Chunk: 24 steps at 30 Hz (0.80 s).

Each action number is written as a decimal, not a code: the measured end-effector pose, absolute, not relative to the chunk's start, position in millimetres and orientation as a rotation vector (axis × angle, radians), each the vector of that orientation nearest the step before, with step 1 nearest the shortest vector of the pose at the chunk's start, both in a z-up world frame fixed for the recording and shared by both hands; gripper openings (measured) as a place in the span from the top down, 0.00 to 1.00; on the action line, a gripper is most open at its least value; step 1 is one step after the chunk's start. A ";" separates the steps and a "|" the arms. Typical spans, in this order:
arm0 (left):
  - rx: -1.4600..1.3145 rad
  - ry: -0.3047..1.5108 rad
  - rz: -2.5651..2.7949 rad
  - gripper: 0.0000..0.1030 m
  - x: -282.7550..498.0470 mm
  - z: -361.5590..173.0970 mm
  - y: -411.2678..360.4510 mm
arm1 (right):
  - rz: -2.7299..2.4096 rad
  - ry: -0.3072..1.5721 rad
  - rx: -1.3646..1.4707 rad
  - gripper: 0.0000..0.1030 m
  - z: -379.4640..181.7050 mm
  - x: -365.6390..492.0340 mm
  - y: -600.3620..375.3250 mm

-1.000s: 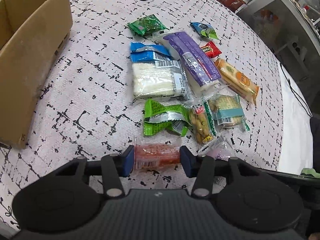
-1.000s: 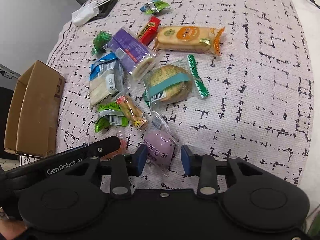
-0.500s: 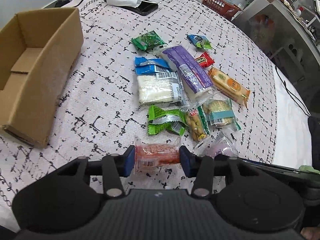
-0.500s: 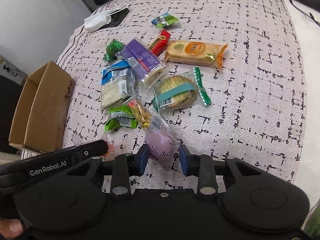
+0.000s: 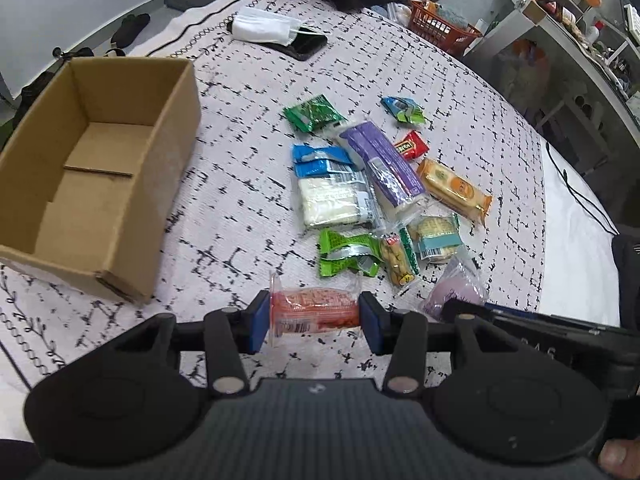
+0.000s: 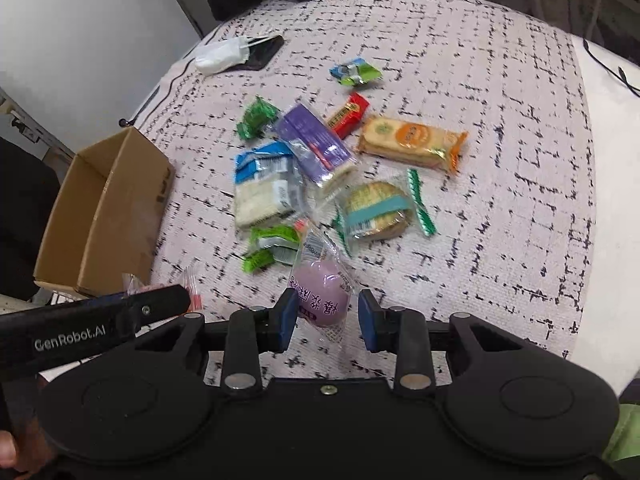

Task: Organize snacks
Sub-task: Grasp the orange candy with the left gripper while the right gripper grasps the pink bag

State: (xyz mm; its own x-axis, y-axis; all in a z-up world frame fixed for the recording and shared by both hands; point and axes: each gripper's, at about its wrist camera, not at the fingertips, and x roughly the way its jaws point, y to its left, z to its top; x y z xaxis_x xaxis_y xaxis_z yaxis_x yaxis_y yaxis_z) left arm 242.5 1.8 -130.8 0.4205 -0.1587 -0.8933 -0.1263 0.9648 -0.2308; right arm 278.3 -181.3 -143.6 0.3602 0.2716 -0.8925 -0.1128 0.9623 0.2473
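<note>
The cardboard box (image 5: pixel 100 184) sits empty; hand-held grippers clamp an orange packet (image 5: pixel 314 310) and purple bun (image 6: pixel 322 298).

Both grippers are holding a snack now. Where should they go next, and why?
Probably sideways to the open cardboard box. The left gripper holds the orange-red packet and the right gripper the purple packet, both above the tablecloth, and the box looks empty.
</note>
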 end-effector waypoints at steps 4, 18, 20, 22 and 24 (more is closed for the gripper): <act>-0.291 1.147 -0.004 0.55 239.8 -120.3 13.8 | 0.250 1.187 0.145 0.69 -133.9 280.2 -169.3; -0.322 1.153 0.035 0.55 237.3 -97.0 62.6 | 0.242 1.202 0.118 0.69 -103.1 285.0 -130.4; -0.329 1.153 0.039 0.55 239.0 -95.1 69.5 | 0.243 1.208 0.118 0.69 -100.6 287.1 -124.5; -0.331 1.149 0.042 0.55 239.9 -92.4 77.0 | 0.243 1.211 0.116 0.69 -97.9 288.9 -117.9; -0.331 1.142 0.044 0.55 241.0 -89.2 84.6 | 0.244 1.213 0.110 0.69 -95.5 290.9 -110.5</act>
State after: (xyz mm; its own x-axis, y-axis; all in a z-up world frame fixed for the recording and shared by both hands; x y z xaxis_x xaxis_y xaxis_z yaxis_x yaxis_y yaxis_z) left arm 241.0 84.6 -89.2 0.4202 -0.1339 -0.8975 -0.2021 0.9504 -0.2364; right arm 290.9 -110.5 -95.5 0.3284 0.2443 -0.9124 -0.1274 0.9686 0.2135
